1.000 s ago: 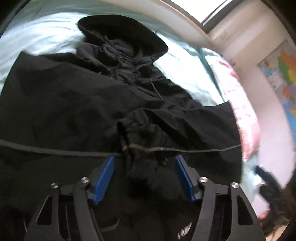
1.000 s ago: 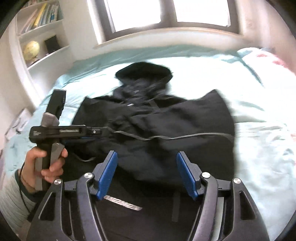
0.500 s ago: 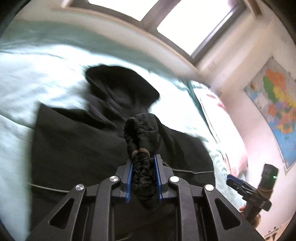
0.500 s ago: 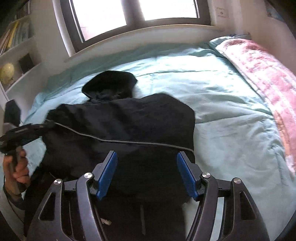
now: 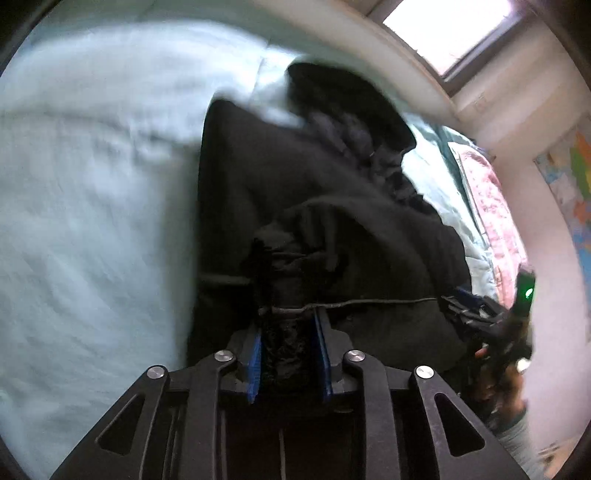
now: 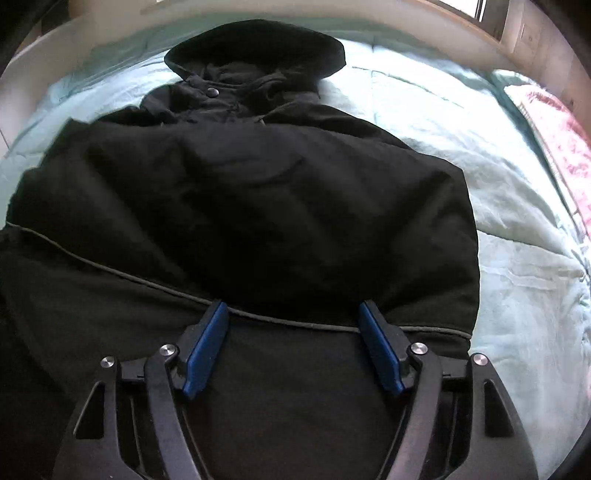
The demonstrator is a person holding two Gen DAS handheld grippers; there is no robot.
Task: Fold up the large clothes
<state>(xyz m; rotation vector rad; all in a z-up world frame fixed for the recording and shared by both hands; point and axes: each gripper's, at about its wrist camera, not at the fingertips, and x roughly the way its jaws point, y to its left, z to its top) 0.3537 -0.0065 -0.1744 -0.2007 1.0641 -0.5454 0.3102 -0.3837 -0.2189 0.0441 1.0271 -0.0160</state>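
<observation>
Black hooded jacket lying spread on a bed with a pale mint-green cover, hood toward the window wall and body toward the cameras; a thin grey drawstring cord runs across the lower body of the garment. Left claw, seen from its own wrist camera: blue pads set narrow with a bunched black sleeve cuff of the jacket between them and pressed on both sides, the jaws easing slightly apart at this moment; the sleeve rises from the cuff and drapes back over the jacket's body, and the view is blurred by motion. Right claw, seen from its own wrist camera: blue pads standing wide and widening, pointed steeply down just above the jacket's lower panel, with the cord passing between the two fingertips and no fabric pinched. In the left wrist view the right claw shows blurred at the right edge, carried by a hand, beside a pink patterned blanket; a wall map hangs on the pale wall beyond, and a window sits above the bed
</observation>
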